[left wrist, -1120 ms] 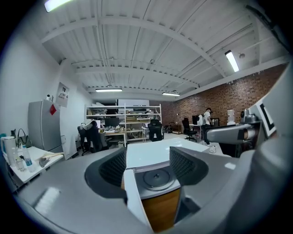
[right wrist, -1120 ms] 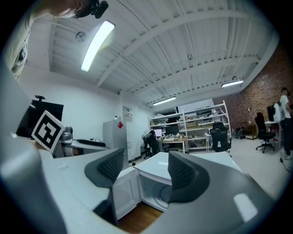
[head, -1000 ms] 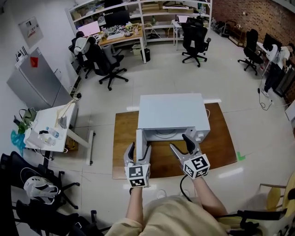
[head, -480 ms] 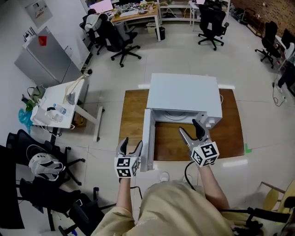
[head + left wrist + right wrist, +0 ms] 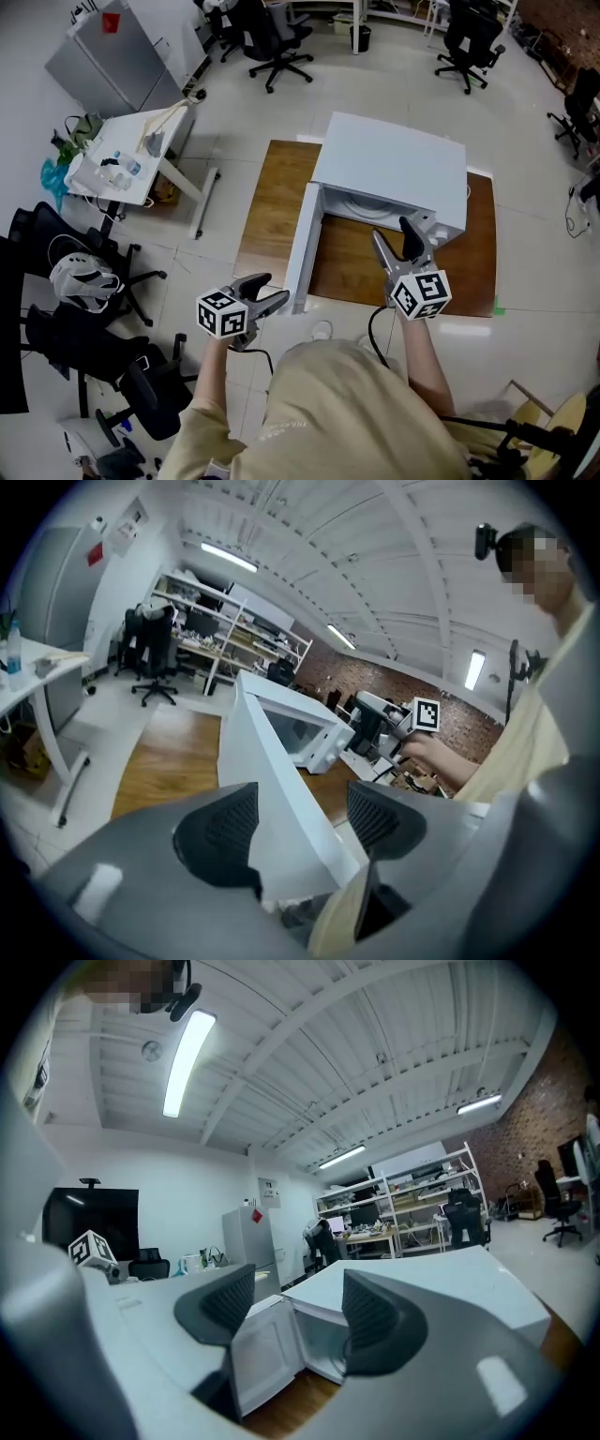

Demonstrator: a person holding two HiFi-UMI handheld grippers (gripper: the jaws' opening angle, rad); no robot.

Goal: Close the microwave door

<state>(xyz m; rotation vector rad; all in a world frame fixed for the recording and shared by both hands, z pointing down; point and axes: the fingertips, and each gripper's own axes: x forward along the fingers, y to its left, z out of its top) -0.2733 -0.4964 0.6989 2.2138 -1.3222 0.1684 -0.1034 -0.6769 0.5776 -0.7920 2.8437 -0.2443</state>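
Head view: a white microwave (image 5: 389, 169) sits on a wooden board (image 5: 272, 211) laid on the floor. Its door (image 5: 302, 246) is swung wide open from the left front corner and sticks out toward the person. The left gripper (image 5: 267, 294) is low at the door's free end, just beside it, with its jaws spread. The right gripper (image 5: 395, 239) is over the board in front of the microwave's right front corner, its jaws apart.

Left gripper view: the jaws stand wide, and the door's outer edge rises in the gap between them, covering part of the left pad. Neither pad visibly presses on it, and whether one touches it I cannot tell. Past the door are the microwave body and the right gripper in the person's hand.

Right gripper view: the jaws are parted, having just been closing a little, and nothing is between them. Beyond the gap are the open door and the microwave's hollow inside, apart from the pads. A grey fridge (image 5: 246, 1237) and shelves (image 5: 403, 1206) stand far behind
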